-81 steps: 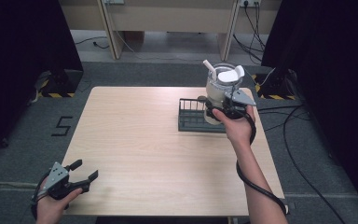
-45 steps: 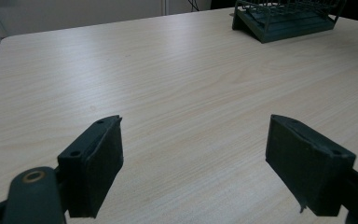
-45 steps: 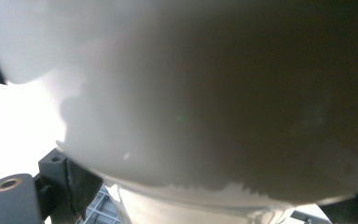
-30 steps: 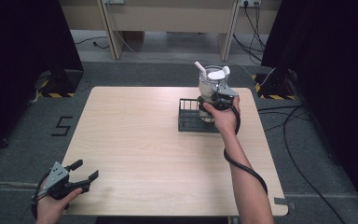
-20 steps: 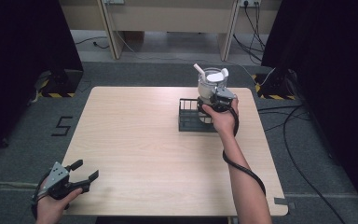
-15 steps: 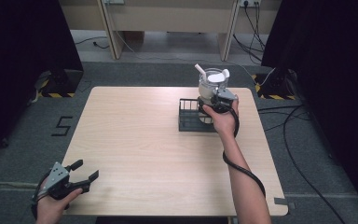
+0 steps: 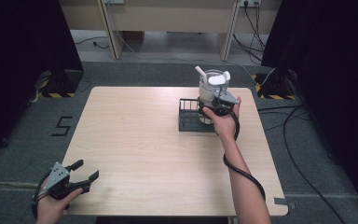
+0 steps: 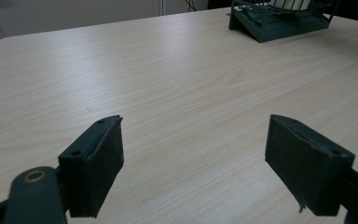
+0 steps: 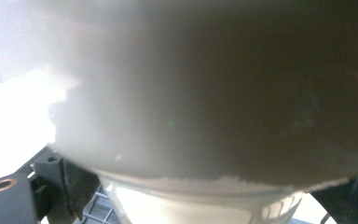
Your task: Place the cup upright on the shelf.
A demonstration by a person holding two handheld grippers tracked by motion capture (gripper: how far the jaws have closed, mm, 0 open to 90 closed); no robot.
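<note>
My right gripper (image 7: 216, 103) clamps the tall white container (image 7: 210, 91) at the dark rack (image 7: 191, 120), left gripper (image 7: 77, 177) idle and wide open, so I judge an off-centre release could topple it.

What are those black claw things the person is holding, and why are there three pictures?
A person holds a pinching tool, called a gripper, in each hand. One picture comes from a camera high above the wooden table. The other two come from small cameras riding on the grippers, looking along their jaws. The left gripper rests near the table's front corner, jaws wide open and holding nothing. The right gripper reaches to a pale cup with white utensils in it, standing at a dark wire rack. Its camera is so close that the cup looks blurry, so I cannot tell how tightly it pinches.
</note>
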